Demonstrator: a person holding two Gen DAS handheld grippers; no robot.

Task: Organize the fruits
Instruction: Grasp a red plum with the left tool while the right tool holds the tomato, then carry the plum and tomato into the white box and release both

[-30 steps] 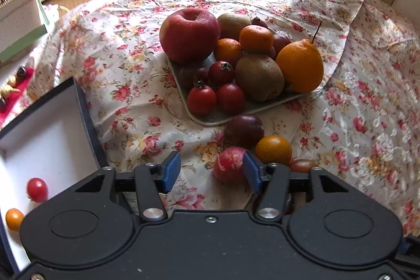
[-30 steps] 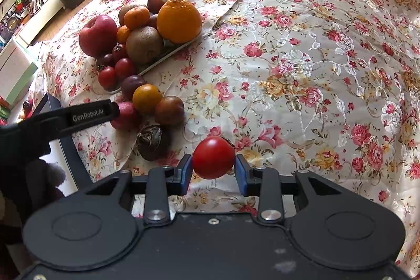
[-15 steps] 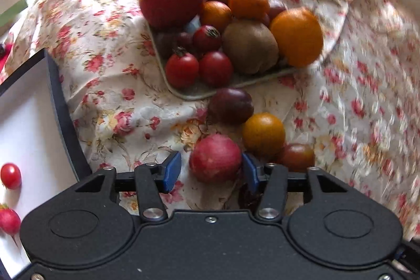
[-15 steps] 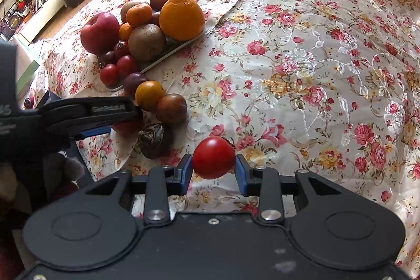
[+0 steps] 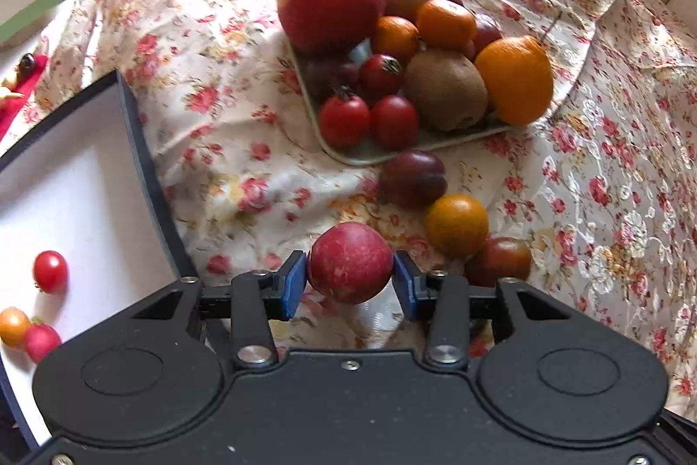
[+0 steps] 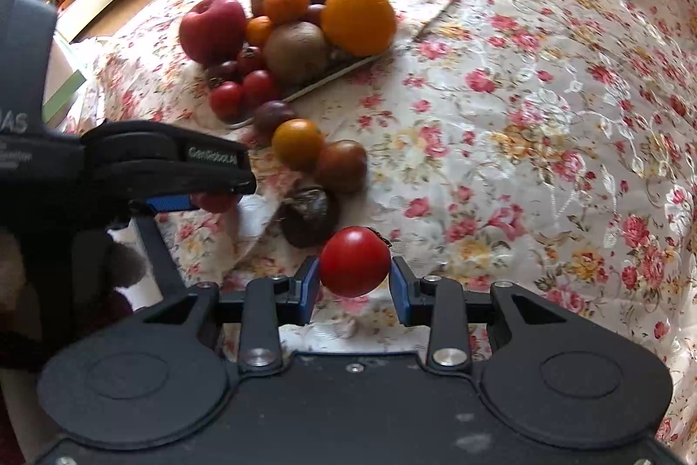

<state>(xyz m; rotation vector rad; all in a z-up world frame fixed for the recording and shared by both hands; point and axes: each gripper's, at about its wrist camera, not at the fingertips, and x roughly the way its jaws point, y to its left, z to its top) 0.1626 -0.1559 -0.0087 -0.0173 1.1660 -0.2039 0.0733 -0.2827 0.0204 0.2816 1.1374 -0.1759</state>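
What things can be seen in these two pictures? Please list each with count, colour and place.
tablecloth: 1, cream with red flowers, under everything
tray: 1, pale green, centre, piled with fruit
apple: 1, red, tray's far left
large orange: 1, orange, tray's right
kiwis: 2, brown, on the tray
loose fruits: 4, dark and orange, cloth beside the tray
box: 1, white inside, dark rim, left, holding three small fruits
left gripper: black, blue fingers, shut on speckled red fruit
right gripper: black, shut on red tomato
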